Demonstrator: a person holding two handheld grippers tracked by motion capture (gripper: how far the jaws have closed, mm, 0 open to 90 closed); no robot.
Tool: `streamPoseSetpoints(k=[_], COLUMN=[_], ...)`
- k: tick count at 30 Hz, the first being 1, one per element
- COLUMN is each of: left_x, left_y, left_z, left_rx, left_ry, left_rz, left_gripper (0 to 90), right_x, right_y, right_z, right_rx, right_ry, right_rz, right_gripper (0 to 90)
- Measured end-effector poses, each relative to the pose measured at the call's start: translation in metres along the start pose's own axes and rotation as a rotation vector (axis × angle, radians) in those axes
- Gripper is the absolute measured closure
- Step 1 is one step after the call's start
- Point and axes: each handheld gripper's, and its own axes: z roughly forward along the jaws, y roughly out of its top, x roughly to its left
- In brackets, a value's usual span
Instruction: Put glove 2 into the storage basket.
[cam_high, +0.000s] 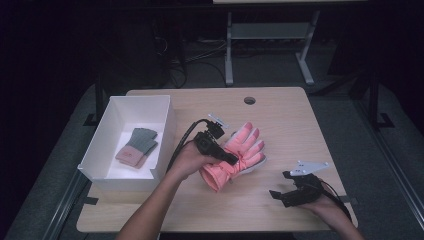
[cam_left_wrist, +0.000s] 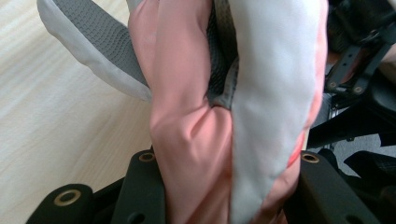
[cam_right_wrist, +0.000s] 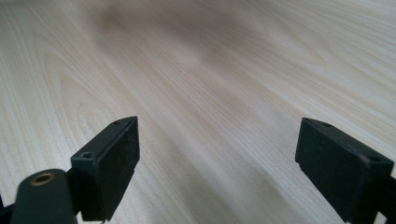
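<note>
A pink glove (cam_high: 240, 155) with grey and white palm fabric is held over the middle of the wooden table (cam_high: 280, 115), fingers pointing away. My left gripper (cam_high: 231, 158) is shut on its cuff end; in the left gripper view the bunched pink and white fabric (cam_left_wrist: 224, 116) is squeezed between the two black jaws of the left gripper (cam_left_wrist: 224, 186). My right gripper (cam_high: 280, 195) rests low near the table's front right edge. Its jaws stand wide apart in the right gripper view, where the right gripper (cam_right_wrist: 219, 163) has bare wood between them.
A white open box (cam_high: 165, 135) stands at the table's left side with a grey and pink glove (cam_high: 137, 146) lying inside. A round cable hole (cam_high: 249, 100) sits near the far edge. Desk legs (cam_high: 229, 55) stand on the floor beyond.
</note>
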Motion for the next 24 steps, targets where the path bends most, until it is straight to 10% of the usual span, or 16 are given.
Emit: streamPoseSetpoints(k=[24], left_x=[-0.009], left_y=[0.018], left_z=[-0.092], left_rx=[-0.079], left_ry=[0.088], left_rz=[-0.011], left_gripper=[61.4], right_x=[-0.001], right_y=[0.000], right_z=[0.000], right_rx=[-0.010], right_ry=[-0.001], right_rz=[0.017], right_gripper=[13.5])
